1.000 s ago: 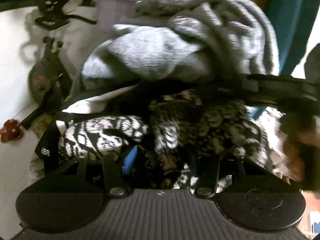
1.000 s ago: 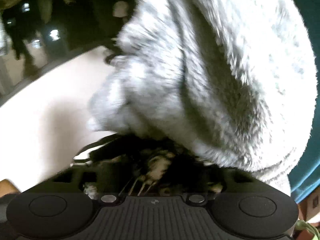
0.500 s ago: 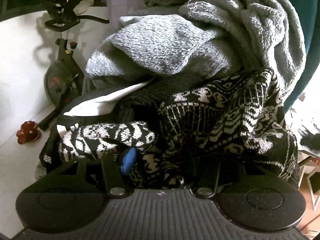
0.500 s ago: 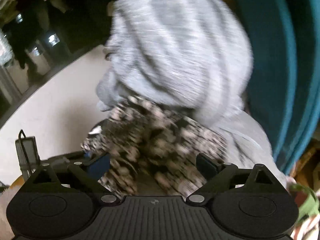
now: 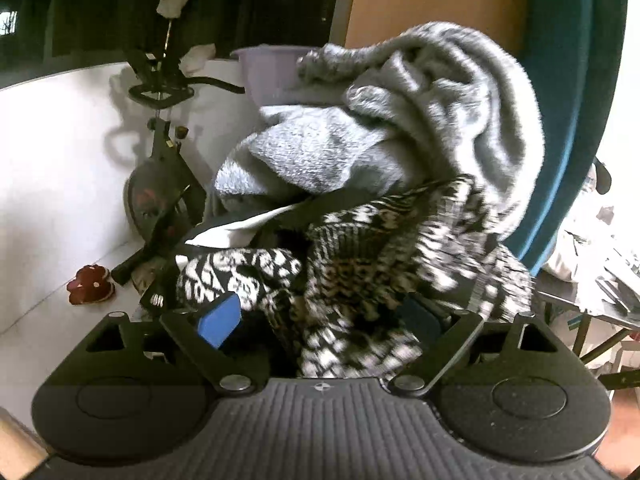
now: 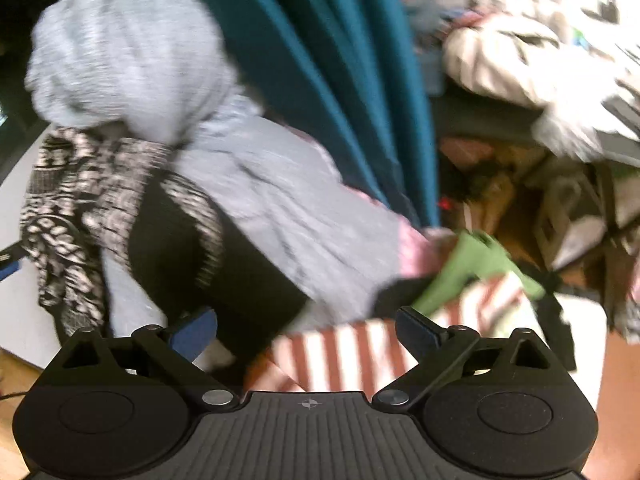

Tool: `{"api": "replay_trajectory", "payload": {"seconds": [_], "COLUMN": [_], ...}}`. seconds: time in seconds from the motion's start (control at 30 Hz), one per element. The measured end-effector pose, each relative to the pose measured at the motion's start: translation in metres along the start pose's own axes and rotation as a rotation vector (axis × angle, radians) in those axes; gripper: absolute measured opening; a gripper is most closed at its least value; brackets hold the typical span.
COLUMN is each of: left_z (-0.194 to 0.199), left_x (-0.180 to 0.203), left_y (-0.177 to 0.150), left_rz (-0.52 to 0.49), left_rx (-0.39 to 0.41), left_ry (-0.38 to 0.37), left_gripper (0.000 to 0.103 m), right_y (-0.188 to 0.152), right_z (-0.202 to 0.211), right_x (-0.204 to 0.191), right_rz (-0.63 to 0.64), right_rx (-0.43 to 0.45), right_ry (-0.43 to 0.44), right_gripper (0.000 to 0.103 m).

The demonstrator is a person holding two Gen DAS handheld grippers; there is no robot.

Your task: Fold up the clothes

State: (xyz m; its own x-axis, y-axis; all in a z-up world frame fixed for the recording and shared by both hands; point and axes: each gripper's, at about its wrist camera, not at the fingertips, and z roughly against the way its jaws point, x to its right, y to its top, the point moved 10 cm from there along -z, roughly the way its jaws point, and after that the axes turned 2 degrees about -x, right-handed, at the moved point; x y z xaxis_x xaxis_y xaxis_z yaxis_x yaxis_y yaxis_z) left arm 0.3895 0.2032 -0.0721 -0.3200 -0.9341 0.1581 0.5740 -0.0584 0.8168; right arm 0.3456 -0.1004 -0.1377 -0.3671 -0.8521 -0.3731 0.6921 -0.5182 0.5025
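Clothes lie heaped in front of both grippers. In the left wrist view the left gripper (image 5: 320, 320) has just been opening and its jaws now stand wide; a black-and-white patterned knit (image 5: 380, 264) sags into the gap between them, lying loose against the right-hand pad, whose face it partly hides, while the blue pad (image 5: 220, 318) on the other finger is bare. Whether the cloth presses on the hidden pad I cannot tell. The knit runs from the gap up and to the right, draped over the pile. Above it a fluffy grey garment (image 5: 420, 120) crowns the heap, its folds falling down the right side against a teal curtain (image 5: 568, 100). A strip of white cloth (image 5: 236, 232) pokes out beneath the grey. To the left, apart from the heap, an exercise bike (image 5: 160, 184) stands before a white wall.

In the right wrist view, badly smeared, the right gripper (image 6: 306, 330) has likewise just been opening and is spread wide, nothing pinched; a red-and-white striped cloth (image 6: 352, 356) lies below the gap, with a green piece (image 6: 472, 268) just beyond the right-hand finger. A dark garment (image 6: 192, 256) and the grey pile sit further off to the left. The blur leaves their edges unclear.
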Motion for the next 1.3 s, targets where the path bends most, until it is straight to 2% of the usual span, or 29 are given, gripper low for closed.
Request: {"api": "replay_trajectory", "payload": {"seconds": [0.17, 0.37, 0.4, 0.47, 0.57, 0.73, 1.0, 1.1, 1.17, 1.3], "left_z": [0.022, 0.027, 0.026, 0.024, 0.016, 0.01, 0.006, 0.001, -0.004, -0.013], "left_x": [0.021, 0.047, 0.052, 0.064, 0.079, 0.097, 0.111, 0.114, 0.115, 0.118], "left_y": [-0.032, -0.085, -0.093, -0.107, -0.129, -0.152, -0.18, -0.187, -0.189, -0.185], "left_rz": [-0.023, 0.023, 0.022, 0.009, -0.004, -0.001, -0.031, -0.029, -0.021, -0.011], "left_rx": [-0.03, -0.12, -0.131, -0.149, -0.198, -0.252, -0.313, -0.337, -0.351, -0.349], "left_ry": [0.005, -0.01, -0.018, -0.042, -0.063, -0.087, -0.093, -0.103, -0.108, -0.121], "left_gripper": [0.095, 0.095, 0.095, 0.095, 0.095, 0.095, 0.095, 0.095, 0.095, 0.095], "right_y": [-0.031, -0.064, -0.071, -0.084, -0.102, -0.125, -0.148, -0.154, -0.157, -0.159], "right_z": [0.004, -0.002, -0.003, -0.008, -0.017, -0.036, -0.057, -0.058, -0.057, -0.053], "right_x": [0.048, 0.087, 0.091, 0.098, 0.107, 0.106, 0.097, 0.095, 0.097, 0.106], "right_rz": [-0.023, -0.028, -0.027, -0.028, -0.036, -0.026, -0.026, -0.011, 0.005, -0.031], "right_rx": [-0.03, -0.075, -0.086, -0.112, -0.154, -0.198, -0.248, -0.258, -0.26, -0.263], "right_ry": [-0.056, -0.107, -0.103, -0.098, -0.1, -0.098, -0.068, -0.061, -0.073, -0.081], "right_gripper": [0.099, 0.098, 0.095, 0.079, 0.07, 0.065, 0.051, 0.039, 0.027, 0.015]}}
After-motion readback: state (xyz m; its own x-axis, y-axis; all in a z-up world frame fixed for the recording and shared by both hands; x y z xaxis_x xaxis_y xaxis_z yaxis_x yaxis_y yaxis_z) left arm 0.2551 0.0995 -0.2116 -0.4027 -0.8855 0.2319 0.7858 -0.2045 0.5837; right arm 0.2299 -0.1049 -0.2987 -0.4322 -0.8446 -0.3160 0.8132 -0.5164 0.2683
